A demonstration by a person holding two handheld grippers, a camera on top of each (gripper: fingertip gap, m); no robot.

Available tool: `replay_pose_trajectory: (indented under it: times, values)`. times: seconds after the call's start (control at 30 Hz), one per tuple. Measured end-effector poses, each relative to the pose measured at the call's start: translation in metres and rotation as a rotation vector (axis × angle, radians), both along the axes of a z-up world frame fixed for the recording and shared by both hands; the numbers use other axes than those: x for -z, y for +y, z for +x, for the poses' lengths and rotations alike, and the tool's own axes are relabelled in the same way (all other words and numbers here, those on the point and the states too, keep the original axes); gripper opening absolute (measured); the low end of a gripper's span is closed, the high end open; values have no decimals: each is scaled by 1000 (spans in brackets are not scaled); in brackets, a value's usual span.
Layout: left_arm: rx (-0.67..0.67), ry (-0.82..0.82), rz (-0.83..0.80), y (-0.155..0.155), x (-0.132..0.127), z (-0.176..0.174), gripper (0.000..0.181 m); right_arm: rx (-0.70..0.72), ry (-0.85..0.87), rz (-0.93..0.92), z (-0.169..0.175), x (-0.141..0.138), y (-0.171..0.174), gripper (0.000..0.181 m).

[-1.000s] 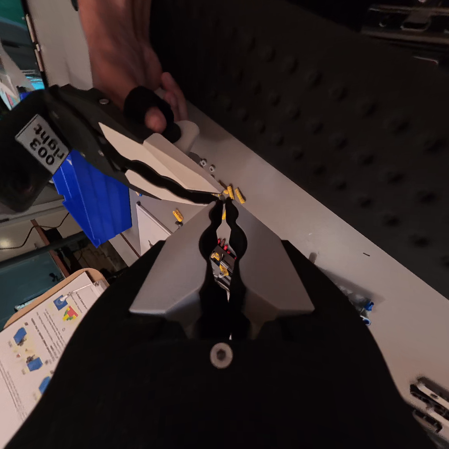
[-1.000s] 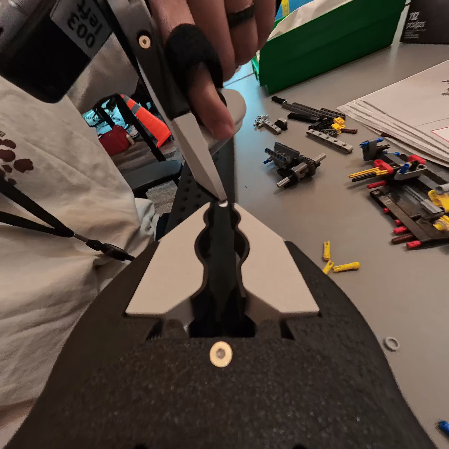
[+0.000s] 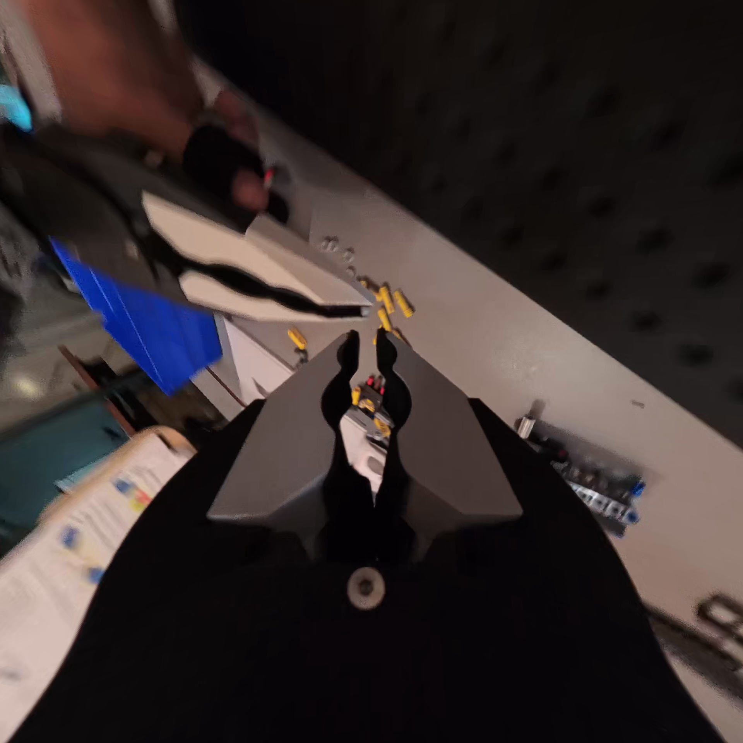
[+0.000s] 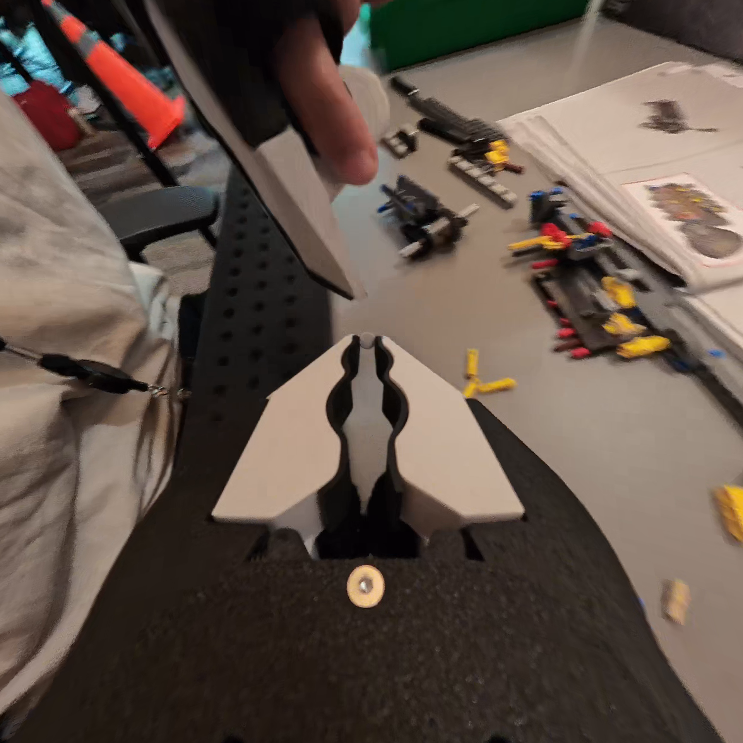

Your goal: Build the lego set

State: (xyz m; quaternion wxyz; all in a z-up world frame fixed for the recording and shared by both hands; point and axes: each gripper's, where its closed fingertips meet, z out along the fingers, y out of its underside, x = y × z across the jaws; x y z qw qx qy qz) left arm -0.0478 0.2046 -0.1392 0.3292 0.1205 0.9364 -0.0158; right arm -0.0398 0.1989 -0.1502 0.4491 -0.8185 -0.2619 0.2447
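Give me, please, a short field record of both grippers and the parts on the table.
left gripper: open, empty, above the table
right gripper: shut on a small grey piece
gripper tips: close together, not touching
yellow pins: loose on the table
assembly: lying on the table beside the manual
image quality: both views motion-blurred

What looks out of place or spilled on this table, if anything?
Nothing looks damaged. A few yellow pins lie loose on the table, apart from the half-built model and pointing different ways. The pictures are blurred, so small faults could be missed.
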Motion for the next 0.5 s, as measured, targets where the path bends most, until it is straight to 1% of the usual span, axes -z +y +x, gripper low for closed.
replay_pose_trajectory:
  times: [0.03, 0.1, 0.13, 0.17, 0.2, 0.23, 0.3, 0.33, 0.43, 0.5]
  values:
    - [-129, 49, -96, 8, 3, 5, 14, 57, 12, 28, 14, -5, 4, 7]
    - [-430, 173, -270, 31, 23, 16, 29, 195, 50, 121, 42, -15, 15, 7]
    - [-535, 217, -326, 42, 35, 22, 31, 251, 84, 169, 52, -19, 20, 7]
    - [-596, 251, -371, 50, 46, 26, 32, 312, 123, 212, 63, -21, 24, 7]
    - [-636, 267, -412, 55, 53, 31, 32, 365, 132, 217, 73, -19, 26, 7]
    - [-666, 289, -448, 58, 59, 34, 28, 388, 106, 204, 79, -18, 25, 7]
    - [-679, 320, -515, 55, 61, 39, 25, 426, 123, 282, 89, -29, 23, 7]
    - [-673, 329, -533, 52, 62, 41, 21, 442, 142, 286, 94, -31, 21, 7]
    - [-654, 364, -522, 47, 68, 42, 21, 460, 173, 297, 99, -35, 19, 6]
    - [-654, 391, -511, 45, 73, 40, 17, 451, 172, 310, 97, -37, 18, 7]
